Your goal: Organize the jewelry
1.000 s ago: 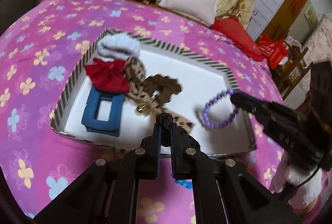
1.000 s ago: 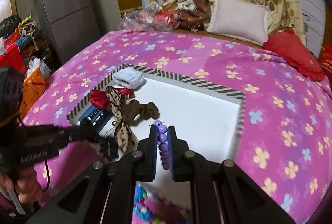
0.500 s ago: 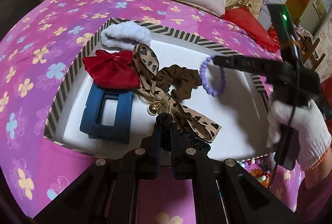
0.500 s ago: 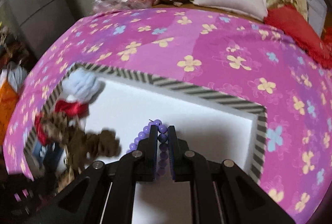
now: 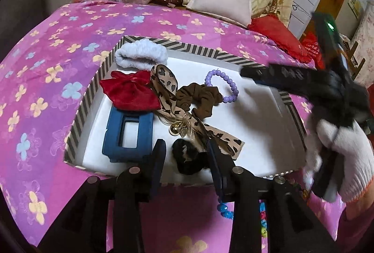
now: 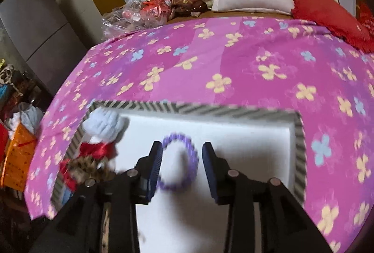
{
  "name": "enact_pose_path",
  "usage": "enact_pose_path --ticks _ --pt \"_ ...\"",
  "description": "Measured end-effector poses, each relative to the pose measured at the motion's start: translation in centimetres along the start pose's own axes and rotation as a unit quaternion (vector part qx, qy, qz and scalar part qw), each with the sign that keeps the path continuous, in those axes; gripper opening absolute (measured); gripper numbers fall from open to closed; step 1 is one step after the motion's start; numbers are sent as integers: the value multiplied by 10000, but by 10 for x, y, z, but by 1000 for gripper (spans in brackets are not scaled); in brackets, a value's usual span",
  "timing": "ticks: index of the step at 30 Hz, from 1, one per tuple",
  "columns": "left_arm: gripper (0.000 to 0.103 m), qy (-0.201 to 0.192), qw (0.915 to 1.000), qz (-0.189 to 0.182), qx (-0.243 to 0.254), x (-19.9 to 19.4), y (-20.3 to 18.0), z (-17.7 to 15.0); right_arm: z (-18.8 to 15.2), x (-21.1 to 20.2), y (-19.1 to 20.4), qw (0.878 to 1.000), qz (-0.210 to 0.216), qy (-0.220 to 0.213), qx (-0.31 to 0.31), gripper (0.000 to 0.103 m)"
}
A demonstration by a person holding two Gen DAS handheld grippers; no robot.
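Observation:
A striped-rim tray with a white floor lies on the pink floral bedspread. A purple bead bracelet lies on its floor beside a brown scrunchie. My right gripper is open right over the bracelet, which lies loose between its fingers; that gripper also shows in the left wrist view. My left gripper is open, with a black scrunchie lying free on the tray floor between its fingers.
In the tray: a white fluffy scrunchie, a red bow, a leopard bow with a gold bell, a blue claw clip. Colourful beads lie before the tray. Pillows and bags crowd the far side.
Both grippers have opened. The black scrunchie now lies in the tray at the near edge, and the purple bracelet now lies on the tray floor by the brown scrunchie.

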State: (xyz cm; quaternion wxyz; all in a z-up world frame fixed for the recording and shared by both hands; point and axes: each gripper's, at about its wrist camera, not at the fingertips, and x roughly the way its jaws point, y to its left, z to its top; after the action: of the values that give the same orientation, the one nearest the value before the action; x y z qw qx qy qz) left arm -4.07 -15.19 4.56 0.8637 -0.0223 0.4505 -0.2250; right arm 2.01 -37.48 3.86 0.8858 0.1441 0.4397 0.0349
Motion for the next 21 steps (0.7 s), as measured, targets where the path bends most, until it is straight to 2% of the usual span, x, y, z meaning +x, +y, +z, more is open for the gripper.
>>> enact_pose_path --ticks 11,21 --pt "44 -293 9990 318 99 -31 -6 -16 -82 -95 -3 9980 -301 -415 -359 64" --pt "44 -455 9975 448 299 -59 -27 -36 -133 -140 7 9958 -527 -563 -497 65"
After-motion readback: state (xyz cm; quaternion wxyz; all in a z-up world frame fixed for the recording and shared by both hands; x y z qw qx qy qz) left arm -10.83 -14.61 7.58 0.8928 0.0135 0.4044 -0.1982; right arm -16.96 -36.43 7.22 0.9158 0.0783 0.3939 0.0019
